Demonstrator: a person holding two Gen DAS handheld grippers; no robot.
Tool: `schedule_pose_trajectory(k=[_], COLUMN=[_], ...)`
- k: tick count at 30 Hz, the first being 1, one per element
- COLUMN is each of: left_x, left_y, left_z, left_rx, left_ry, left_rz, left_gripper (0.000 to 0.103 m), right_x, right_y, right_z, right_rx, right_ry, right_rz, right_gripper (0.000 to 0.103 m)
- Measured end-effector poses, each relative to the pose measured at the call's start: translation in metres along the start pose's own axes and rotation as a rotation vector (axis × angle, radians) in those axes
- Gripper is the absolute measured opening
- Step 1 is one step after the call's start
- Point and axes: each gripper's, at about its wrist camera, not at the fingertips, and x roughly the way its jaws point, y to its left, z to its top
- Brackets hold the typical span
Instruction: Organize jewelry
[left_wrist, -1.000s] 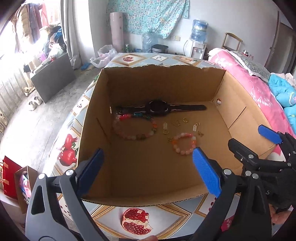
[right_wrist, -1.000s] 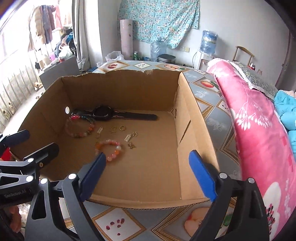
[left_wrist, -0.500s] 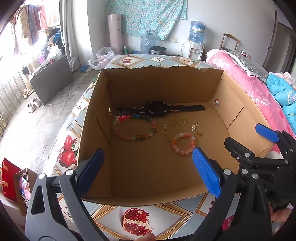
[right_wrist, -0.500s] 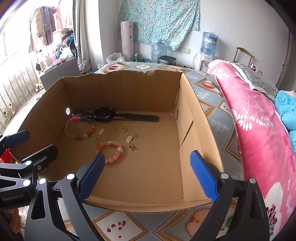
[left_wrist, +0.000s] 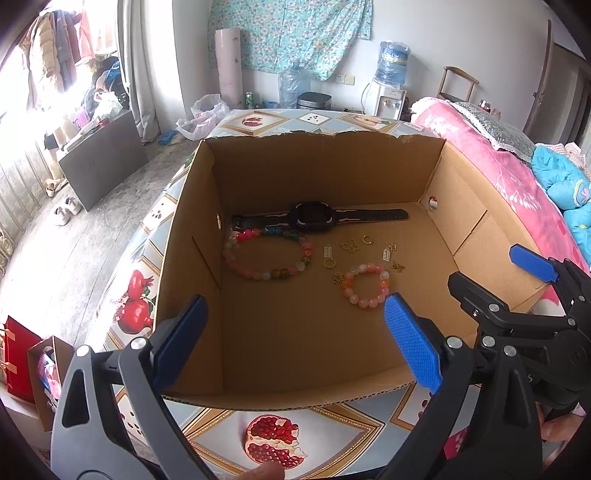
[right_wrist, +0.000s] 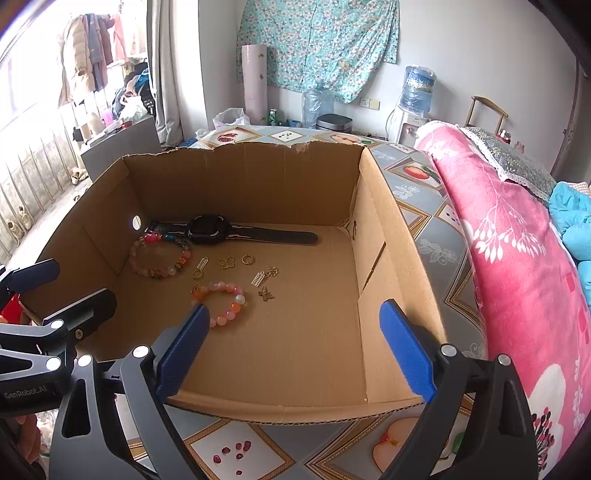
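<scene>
- An open cardboard box (left_wrist: 480, 225) stands on a table (left_wrist: 321, 120) covered with a fruit-print cloth; the box's far rim is torn and ragged, the near rim is straight.
- The left gripper (left_wrist: 295, 339) hangs over the box's near edge, its blue pads spread wide apart with nothing between them.
- The right gripper (right_wrist: 295, 354) hangs over the near edge toward the box's right wall, jaws likewise wide apart and empty.
- A black watch (left_wrist: 314, 217) lies flat along the foot of the far wall, strap stretched left to right.
- A large multicoloured bead bracelet (left_wrist: 267, 254) lies just in front of the watch, near the far-left corner, its far side touching or just beside the strap.
- A small pink-and-orange bead bracelet (right_wrist: 221, 301) lies near the middle of the box floor, apart from the walls.
- Small gold charms (left_wrist: 354, 246) and rings are scattered between the two bracelets and the watch, none stacked that can be seen.
- The near half of the box floor is bare cardboard, and so is the strip along the right wall.
- A round hole (right_wrist: 137, 222) shows in the left wall near the far corner.
- A pink quilted bed (right_wrist: 517, 258) runs close along the table's right edge.
</scene>
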Motion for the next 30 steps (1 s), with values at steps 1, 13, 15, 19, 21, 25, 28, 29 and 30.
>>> schedule_pose_trajectory(k=[1, 13, 15, 19, 21, 25, 28, 29, 30], left_x=[-0.0002, 0.0004, 0.0005, 0.0008, 0.0005, 0.0005, 0.0003, 0.0003, 0.0003], left_y=[0.0001, 0.0007, 0.0007, 0.0008, 0.0010, 0.0008, 0.0006, 0.0004, 0.0005], left_z=[0.0000, -0.0007, -0.0009, -0.0010, -0.0013, -0.0009, -0.0006, -0.0008, -0.0008], left_rx=[0.001, -0.001, 0.000, 0.000, 0.002, 0.003, 0.001, 0.000, 0.000], left_ry=[0.000, -0.004, -0.003, -0.002, -0.005, -0.006, -0.008, -0.008, -0.008], left_rz=[0.000, 0.001, 0.001, 0.003, 0.002, 0.001, 0.003, 0.004, 0.004], left_gripper=[0.093, 0.093, 0.093, 0.093, 0.093, 0.093, 0.093, 0.093, 0.093], right_x=[0.0000, -0.0001, -0.0002, 0.0001, 0.0000, 0.0004, 0.0002, 0.0001, 0.0001], right_y=[0.0001, 0.0004, 0.0003, 0.0003, 0.0001, 0.0006, 0.0004, 0.0004, 0.0004], right_z=[0.0000, -0.0012, -0.0015, -0.0016, -0.0015, -0.0020, -0.0020, -0.0018, -0.0019], right_rx=[0.000, 0.005, 0.005, 0.005, 0.002, 0.003, 0.003, 0.004, 0.005], right_ry=[-0.001, -0.005, -0.005, -0.004, -0.001, 0.003, 0.002, 0.001, 0.001], right_rz=[0.000, -0.006, -0.006, -0.008, -0.007, -0.008, -0.008, -0.009, -0.009], right_gripper=[0.091, 0.091, 0.091, 0.091, 0.091, 0.091, 0.091, 0.091, 0.091])
